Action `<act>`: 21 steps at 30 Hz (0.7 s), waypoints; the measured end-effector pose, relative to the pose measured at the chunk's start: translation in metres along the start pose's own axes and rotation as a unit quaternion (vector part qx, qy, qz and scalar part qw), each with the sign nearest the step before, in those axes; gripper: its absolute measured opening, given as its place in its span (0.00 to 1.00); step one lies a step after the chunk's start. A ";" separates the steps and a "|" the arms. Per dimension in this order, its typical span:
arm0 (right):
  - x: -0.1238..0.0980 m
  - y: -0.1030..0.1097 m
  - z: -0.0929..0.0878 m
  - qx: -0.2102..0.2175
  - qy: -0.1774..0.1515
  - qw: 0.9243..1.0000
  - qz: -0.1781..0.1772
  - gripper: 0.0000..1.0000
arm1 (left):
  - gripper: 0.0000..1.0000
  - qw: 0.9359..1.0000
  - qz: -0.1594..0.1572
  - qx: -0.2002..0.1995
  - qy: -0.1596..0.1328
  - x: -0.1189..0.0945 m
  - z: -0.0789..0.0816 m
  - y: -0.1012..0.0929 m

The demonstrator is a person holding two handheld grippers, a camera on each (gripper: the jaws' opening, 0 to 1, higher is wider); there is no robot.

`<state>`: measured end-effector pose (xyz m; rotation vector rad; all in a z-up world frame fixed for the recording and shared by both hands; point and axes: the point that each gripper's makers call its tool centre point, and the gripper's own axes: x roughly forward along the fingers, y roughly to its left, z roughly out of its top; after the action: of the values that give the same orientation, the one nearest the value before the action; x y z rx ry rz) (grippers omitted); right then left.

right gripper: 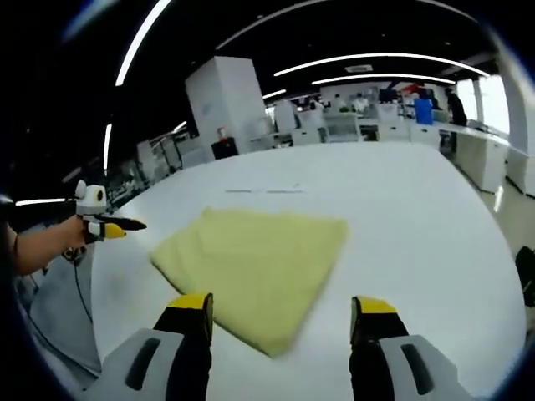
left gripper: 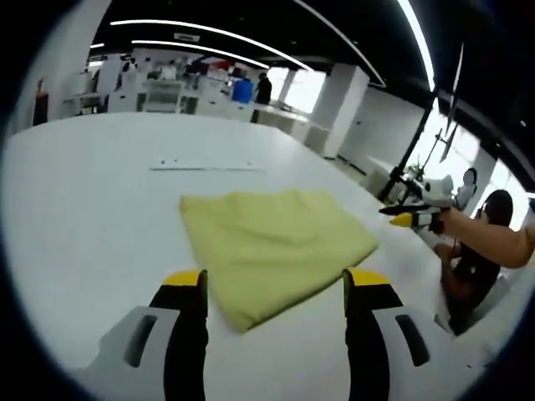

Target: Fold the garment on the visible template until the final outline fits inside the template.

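Observation:
A yellow garment (left gripper: pixel 276 246) lies folded into a rough rectangle on the white table (left gripper: pixel 92 217). My left gripper (left gripper: pixel 276 284) hovers just short of its near corner, open, with nothing between the jaws. My right gripper (left gripper: pixel 407 215), held in a hand, reaches in from the right beside the cloth's far side. In the right gripper view the same garment (right gripper: pixel 255 263) lies ahead of my right gripper (right gripper: pixel 282 309), which stands open and holds nothing. There the left gripper (right gripper: pixel 107 225) hangs off the cloth's left corner. A thin line of marks (left gripper: pixel 205 167) (right gripper: pixel 263 191) lies on the table beyond the garment.
The table's edge (right gripper: pixel 104 301) runs close on the left of the right gripper view, with floor below. A person in dark clothes (left gripper: pixel 476 251) is by the table's right side. Desks, pillars and windows fill the background.

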<state>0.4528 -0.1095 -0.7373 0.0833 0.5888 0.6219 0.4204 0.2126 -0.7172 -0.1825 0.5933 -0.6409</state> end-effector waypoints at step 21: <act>0.004 0.001 -0.038 0.000 0.032 0.999 0.004 0.34 | 0.31 0.999 0.022 -0.011 0.030 0.001 -0.043 0.020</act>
<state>0.4340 -0.1099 -0.7710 0.0671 0.6502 0.6343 0.4065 0.2286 -0.7590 -0.1706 0.6608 -0.5996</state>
